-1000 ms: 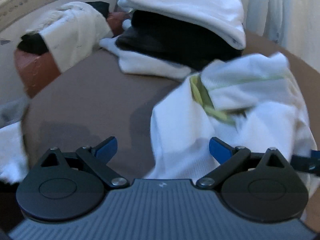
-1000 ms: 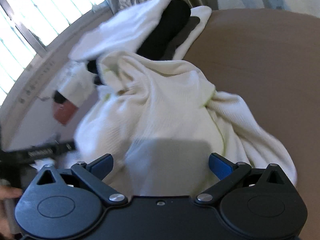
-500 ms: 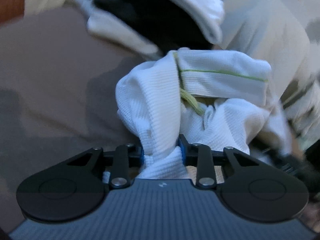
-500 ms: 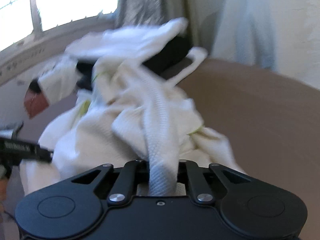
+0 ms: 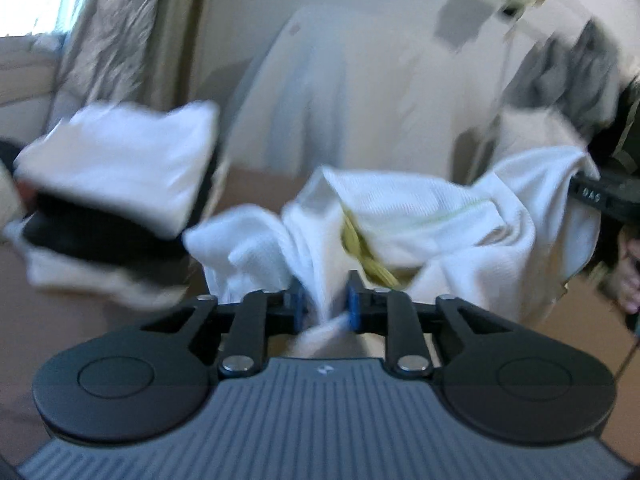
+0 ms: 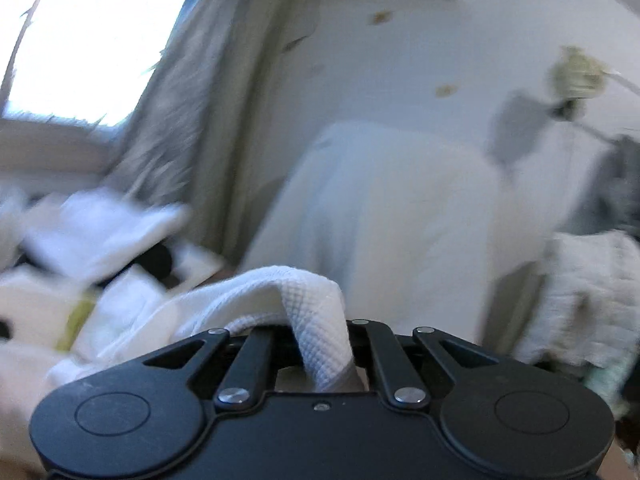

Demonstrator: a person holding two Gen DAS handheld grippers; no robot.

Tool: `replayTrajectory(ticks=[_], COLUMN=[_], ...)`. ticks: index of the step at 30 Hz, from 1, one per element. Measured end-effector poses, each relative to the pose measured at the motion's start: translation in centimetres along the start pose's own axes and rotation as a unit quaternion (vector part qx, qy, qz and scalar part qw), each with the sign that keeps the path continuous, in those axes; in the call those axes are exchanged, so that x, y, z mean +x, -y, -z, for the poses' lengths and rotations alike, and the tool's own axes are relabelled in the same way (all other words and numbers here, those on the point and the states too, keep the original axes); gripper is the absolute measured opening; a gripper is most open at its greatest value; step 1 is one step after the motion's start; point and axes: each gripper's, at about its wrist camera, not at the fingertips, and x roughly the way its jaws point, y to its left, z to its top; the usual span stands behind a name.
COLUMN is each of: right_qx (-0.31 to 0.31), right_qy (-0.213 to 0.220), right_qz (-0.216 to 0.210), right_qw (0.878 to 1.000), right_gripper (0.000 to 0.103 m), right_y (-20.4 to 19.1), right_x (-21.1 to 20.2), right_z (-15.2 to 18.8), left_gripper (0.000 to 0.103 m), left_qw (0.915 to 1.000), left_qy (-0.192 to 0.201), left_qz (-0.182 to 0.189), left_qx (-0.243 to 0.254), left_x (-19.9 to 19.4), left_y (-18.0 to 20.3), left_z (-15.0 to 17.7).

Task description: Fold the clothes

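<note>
1. White waffle-knit garment with yellow-green trim point(image 5: 420, 216) bunches ahead of the left gripper point(image 5: 325, 306), whose jaws have just been closing and now clench a fold.
2. The right gripper point(image 6: 320, 356) has its jaws clamped on another fold point(image 6: 316, 312), draped over them.

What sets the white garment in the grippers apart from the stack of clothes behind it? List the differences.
1. The white waffle-knit garment is bunched and unfolded; the stack of clothes is folded flat.
2. The garment is clamped in the left gripper and right gripper; the stack lies untouched on the brown surface.
3. The garment shows yellow-green trim; the stack holds a black layer.

Both are mostly white.
</note>
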Motion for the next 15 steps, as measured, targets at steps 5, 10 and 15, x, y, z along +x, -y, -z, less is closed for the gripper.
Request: replayTrajectory(ticks=[5,10,15], right_qx=[0.01,-0.013,0.09], right_qy=[-0.047,-0.254,-0.3], right_qz=[0.125,0.184,0.112], right_qw=[0.991,0.949,0.943], right_gripper=[0.029,0.066,0.066], right_y=[7.9,10.5,10.0], right_x=[-3.1,-3.6,-6.0], right_z=[3.3,14.5,19.0], left_gripper=[0.098,0.098,0.098], left_qw=[0.9942,0.9776,0.9668], left_qy=[-0.101,-0.208,-0.236], left_qz=[0.027,-0.023,-0.069], left_qx=[-0.024,-0.022,-0.071], left_x=[1.6,5.5,7.2], left_y=[2.4,1.4,-2.3], left_z=[1.8,7.6,10.0])
